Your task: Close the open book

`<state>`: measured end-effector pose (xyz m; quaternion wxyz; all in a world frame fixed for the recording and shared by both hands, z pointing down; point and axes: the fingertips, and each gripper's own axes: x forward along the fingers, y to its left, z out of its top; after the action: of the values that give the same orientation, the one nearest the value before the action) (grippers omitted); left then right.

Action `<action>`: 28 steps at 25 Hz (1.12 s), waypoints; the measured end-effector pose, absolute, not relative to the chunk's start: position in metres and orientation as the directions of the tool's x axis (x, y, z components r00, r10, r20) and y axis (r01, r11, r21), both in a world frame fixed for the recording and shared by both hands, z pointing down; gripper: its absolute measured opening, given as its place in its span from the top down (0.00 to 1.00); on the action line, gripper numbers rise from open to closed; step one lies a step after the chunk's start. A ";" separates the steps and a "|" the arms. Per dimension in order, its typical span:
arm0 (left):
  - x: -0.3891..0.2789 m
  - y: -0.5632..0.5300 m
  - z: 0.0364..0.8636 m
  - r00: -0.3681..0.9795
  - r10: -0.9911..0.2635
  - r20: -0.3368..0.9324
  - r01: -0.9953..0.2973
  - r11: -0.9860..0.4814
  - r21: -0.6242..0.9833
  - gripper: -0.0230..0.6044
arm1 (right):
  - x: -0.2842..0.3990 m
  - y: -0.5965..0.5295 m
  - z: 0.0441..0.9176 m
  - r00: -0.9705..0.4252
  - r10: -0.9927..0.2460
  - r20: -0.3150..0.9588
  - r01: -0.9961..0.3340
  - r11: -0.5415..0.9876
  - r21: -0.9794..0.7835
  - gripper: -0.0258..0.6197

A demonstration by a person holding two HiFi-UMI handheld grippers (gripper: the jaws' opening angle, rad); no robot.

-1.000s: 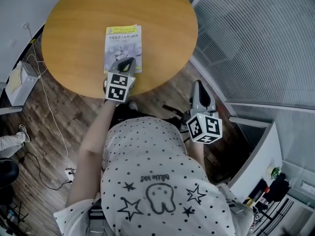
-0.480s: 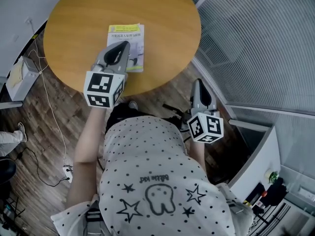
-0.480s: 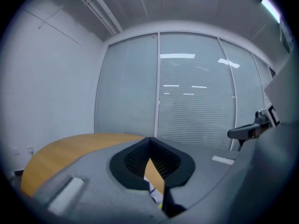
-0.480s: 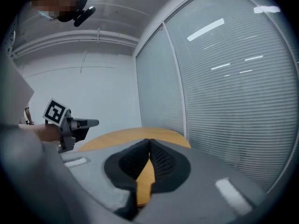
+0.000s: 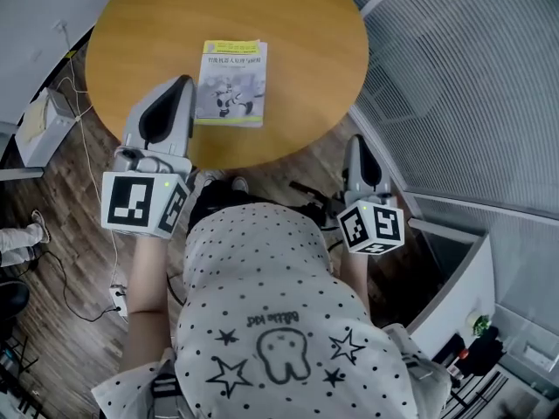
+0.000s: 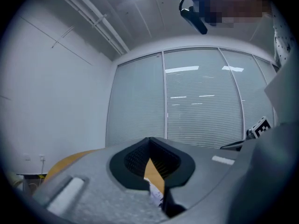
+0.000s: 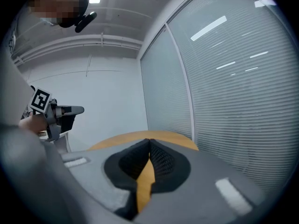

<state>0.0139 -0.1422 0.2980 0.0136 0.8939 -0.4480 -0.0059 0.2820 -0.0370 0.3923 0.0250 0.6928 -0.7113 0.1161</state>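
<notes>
Past my right shoulder, a curved glass wall with grey slatted blinds [image 5: 463, 77] bounds the room, and a dark wood-plank floor [image 5: 70, 199] lies under me. Ahead stands the round orange-brown wooden desk [image 5: 157, 24]. On it, toward the near edge, the rectangular paperback book [image 5: 231, 84] with a yellow band across the top and a grey picture cover lies flat, shut, front cover up. My left hand-held gripper [image 5: 179, 85] is held off the desk over its near left edge, pointing level toward the glass, just beside the book's left edge in the head view and apart from it. Its jaws are together with nothing between them; in the left gripper view the black ribbed pads [image 6: 135, 160] meet at their tips. My right hand-held gripper [image 5: 359, 144] sits lower, off the desk's near right side over the floor, well apart from the book. Its jaws are likewise together and empty.
</notes>
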 end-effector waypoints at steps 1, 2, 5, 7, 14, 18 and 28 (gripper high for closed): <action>0.008 -0.139 0.296 0.589 -0.808 0.002 -0.808 -0.589 0.027 0.95 | 0.280 -0.039 0.390 -0.045 -0.980 0.192 -0.991 0.020 -0.130 0.96; 0.002 -0.135 0.294 0.580 -0.814 0.004 -0.814 -0.580 0.022 0.95 | 0.277 -0.041 0.388 -0.051 -0.981 0.188 -0.991 0.027 -0.128 0.96; -0.013 -0.123 0.294 0.547 -0.837 0.014 -0.837 -0.547 -0.015 0.95 | 0.272 -0.044 0.383 -0.067 -0.981 0.181 -0.992 0.046 -0.117 0.95; -0.023 -0.117 0.294 0.521 -0.853 0.015 -0.852 -0.521 -0.038 0.95 | 0.269 -0.045 0.382 -0.076 -0.980 0.182 -0.992 0.056 -0.111 0.96; -0.048 -0.106 0.309 0.451 -0.892 0.039 -0.893 -0.451 0.008 0.95 | 0.257 -0.047 0.370 -0.101 -0.979 0.174 -0.994 0.091 -0.064 0.96; -0.055 -0.102 0.327 0.433 -0.897 0.092 -0.902 -0.431 0.040 0.95 | 0.253 -0.050 0.370 -0.108 -0.975 0.192 -0.994 0.103 -0.033 0.95; -0.061 -0.100 0.364 0.450 -0.874 0.185 -0.893 -0.439 0.098 0.95 | 0.244 -0.055 0.377 -0.127 -0.970 0.210 -0.992 0.123 -0.031 0.95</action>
<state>-0.0607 -0.1003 0.3638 0.0905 0.8467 -0.5217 0.0532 0.2443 -0.0554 0.3773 0.0689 0.6572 -0.7461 0.0813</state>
